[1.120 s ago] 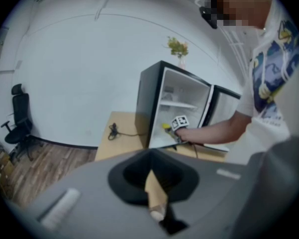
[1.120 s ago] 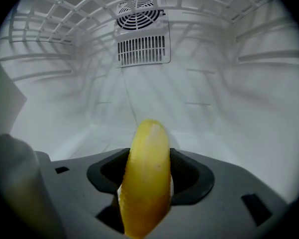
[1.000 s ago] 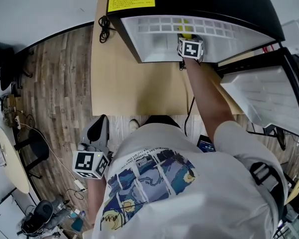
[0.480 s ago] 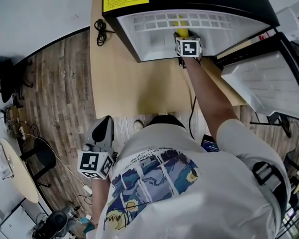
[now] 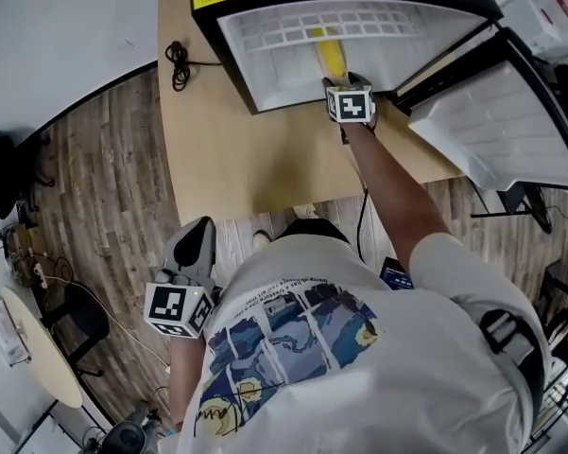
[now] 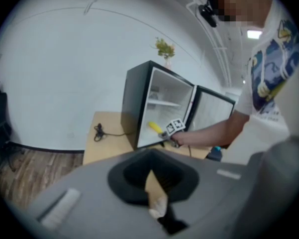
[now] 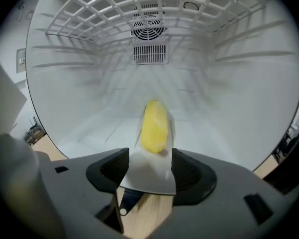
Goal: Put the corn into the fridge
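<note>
Looks down on a light wooden table set near a white wall. Shows grey-brown plank floor left of the table and along its near edge. Finds a coiled black cable on the table's far left corner. Takes in, well left of the table, a black chair beside a pale round tabletop. Catches a bright ceiling light high above the table.
</note>
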Demonstrator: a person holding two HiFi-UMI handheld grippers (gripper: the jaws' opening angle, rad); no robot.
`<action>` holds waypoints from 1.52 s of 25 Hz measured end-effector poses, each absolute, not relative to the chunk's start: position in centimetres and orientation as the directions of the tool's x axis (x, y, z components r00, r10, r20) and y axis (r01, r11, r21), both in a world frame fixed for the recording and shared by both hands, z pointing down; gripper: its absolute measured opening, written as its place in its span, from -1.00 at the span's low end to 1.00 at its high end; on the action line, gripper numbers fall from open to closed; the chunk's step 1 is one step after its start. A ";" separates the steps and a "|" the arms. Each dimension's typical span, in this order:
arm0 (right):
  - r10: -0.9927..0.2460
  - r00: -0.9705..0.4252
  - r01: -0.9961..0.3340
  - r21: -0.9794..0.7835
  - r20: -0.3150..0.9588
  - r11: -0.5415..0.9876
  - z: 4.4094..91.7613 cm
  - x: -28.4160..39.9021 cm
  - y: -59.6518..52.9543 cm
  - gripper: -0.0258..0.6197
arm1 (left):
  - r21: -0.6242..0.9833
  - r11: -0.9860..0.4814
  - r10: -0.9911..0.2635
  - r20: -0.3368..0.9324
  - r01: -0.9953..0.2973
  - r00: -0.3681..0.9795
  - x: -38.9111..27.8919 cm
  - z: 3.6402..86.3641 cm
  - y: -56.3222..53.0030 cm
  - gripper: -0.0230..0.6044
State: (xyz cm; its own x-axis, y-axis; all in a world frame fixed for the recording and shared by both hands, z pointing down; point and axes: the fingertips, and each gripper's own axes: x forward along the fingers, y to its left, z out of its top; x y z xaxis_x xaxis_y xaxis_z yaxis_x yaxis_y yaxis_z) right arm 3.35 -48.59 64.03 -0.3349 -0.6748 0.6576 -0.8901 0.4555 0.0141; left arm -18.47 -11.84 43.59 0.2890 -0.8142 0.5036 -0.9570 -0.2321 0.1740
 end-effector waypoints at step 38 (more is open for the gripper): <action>-0.674 -0.328 -0.898 0.003 0.661 0.440 58.3 7.6 -18.9 -0.67 | 0.229 -0.583 -0.671 0.404 -0.779 0.621 -17.7 44.9 -4.1 -0.90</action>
